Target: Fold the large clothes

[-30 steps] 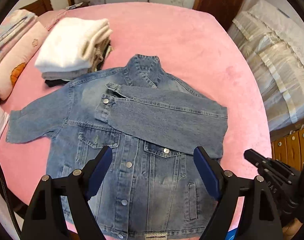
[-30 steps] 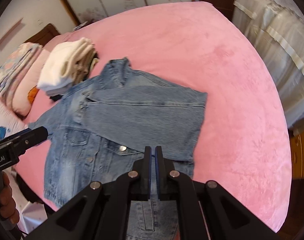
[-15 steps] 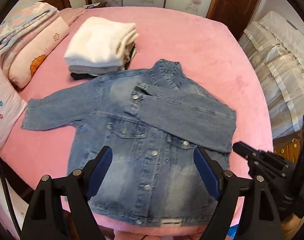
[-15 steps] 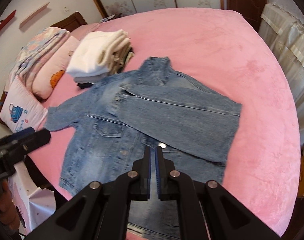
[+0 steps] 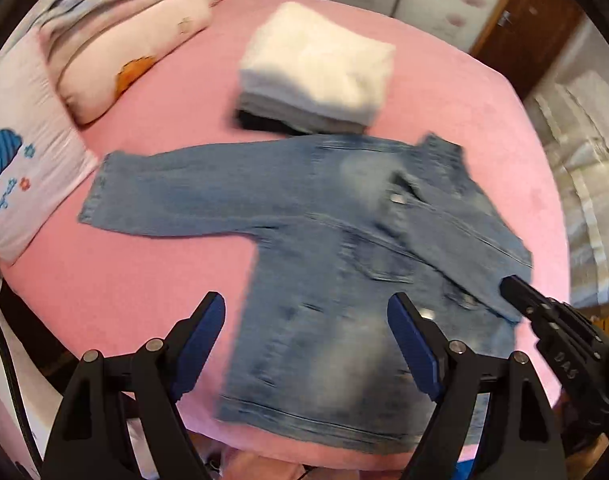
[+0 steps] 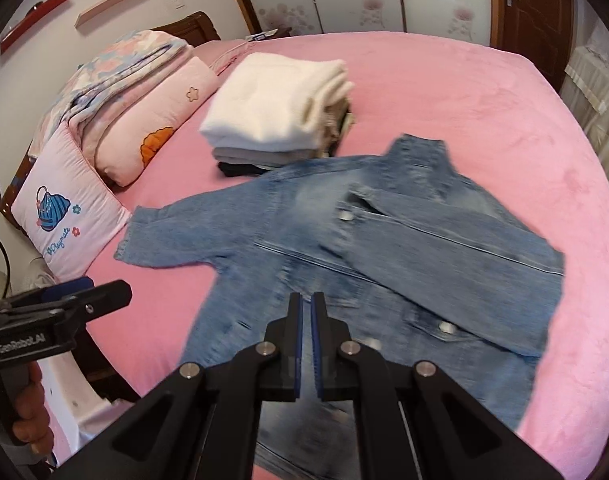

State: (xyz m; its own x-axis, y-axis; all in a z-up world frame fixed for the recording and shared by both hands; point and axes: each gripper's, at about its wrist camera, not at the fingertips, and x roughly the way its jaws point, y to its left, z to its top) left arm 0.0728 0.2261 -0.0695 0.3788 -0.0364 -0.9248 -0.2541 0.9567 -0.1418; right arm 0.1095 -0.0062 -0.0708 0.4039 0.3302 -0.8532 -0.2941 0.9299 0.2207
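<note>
Your left gripper [image 5: 306, 338] hangs above the near edge of the bed [image 5: 444, 80] with its blue-padded fingers [image 5: 202, 328] spread wide, holding nothing and touching nothing; between them you see the lower left part of the denim jacket [image 5: 324, 240]. Your right gripper [image 6: 306, 334] sits over the jacket's [image 6: 344, 248] lower front with its two pads nearly together, only a thin slit between them, and no cloth caught in that slit. Whether its tips brush the fabric cannot be told from either view. In the left view, the right gripper's black body [image 5: 552, 320] shows at the jacket's right side, near the bed's right edge.

The jacket lies flat, buttoned front up, toward the near edge of the pink bed, collar pointing to the far side. One sleeve is folded across the chest, its cuff near the collar; the other sleeve stretches out straight toward the bed's left edge, its cuff close to a pillow [image 6: 60, 216] printed with a blue hat. A stack of folded clothes [image 6: 276, 112], white on top, stands just beyond the jacket's shoulder. A rolled quilt [image 6: 144, 100] lies along the bed's far left corner.
</note>
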